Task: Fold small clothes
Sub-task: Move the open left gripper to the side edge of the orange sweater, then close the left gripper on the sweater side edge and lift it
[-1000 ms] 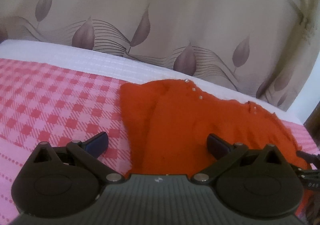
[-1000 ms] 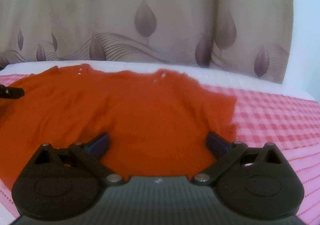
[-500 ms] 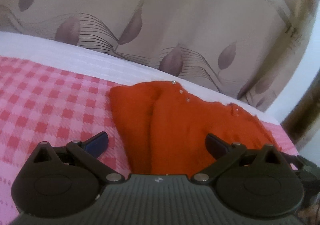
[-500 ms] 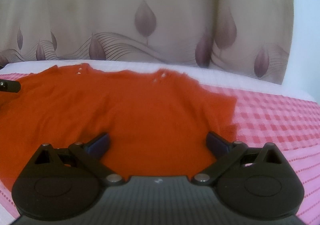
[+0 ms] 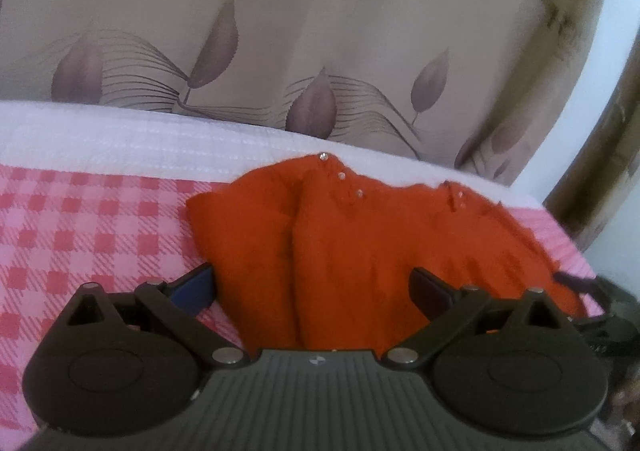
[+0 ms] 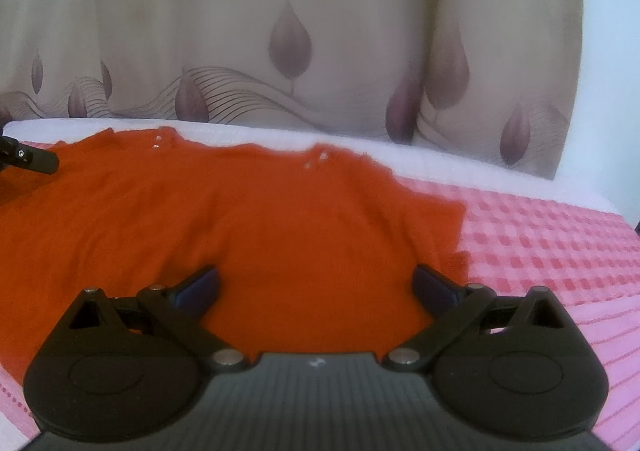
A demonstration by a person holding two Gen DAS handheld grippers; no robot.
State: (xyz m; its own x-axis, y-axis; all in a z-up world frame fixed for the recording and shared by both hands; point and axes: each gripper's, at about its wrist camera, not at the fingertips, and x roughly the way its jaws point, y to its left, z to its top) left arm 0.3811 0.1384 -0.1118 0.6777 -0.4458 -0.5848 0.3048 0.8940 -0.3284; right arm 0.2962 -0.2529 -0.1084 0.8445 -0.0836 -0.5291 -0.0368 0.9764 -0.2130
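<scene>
**A:** What changed just now?

**B:** My left gripper (image 5: 312,287) has swung and tipped. A second ago the garment's left edge lay under my 9 o'clock finger; now that finger hangs over bare checked cloth, and the orange garment (image 5: 360,243) fills the gap from 12 to 3 o'clock. My right gripper (image 6: 316,287) has hardly shifted. Both sets of fingers stand wide apart, holding nothing.

**A:** And for the folding?

**B:** I'd judge no fold is under way yet; I'm lining up on the left side, where the sleeve (image 5: 244,227) already lies doubled along a dark crease.

**A:** Where does the garment sit?

**B:** Flat on the pink checked bedcover (image 6: 552,251), neckline snaps (image 6: 320,159) at 12 o'clock, towards the white strip (image 5: 120,139) and the leaf-print curtain (image 5: 320,31).

**A:** Room to move?

**B:** Open checks at 9 o'clock on the left, at 3 o'clock on the right. The far hem nearly meets the white strip, so little slack there.
</scene>
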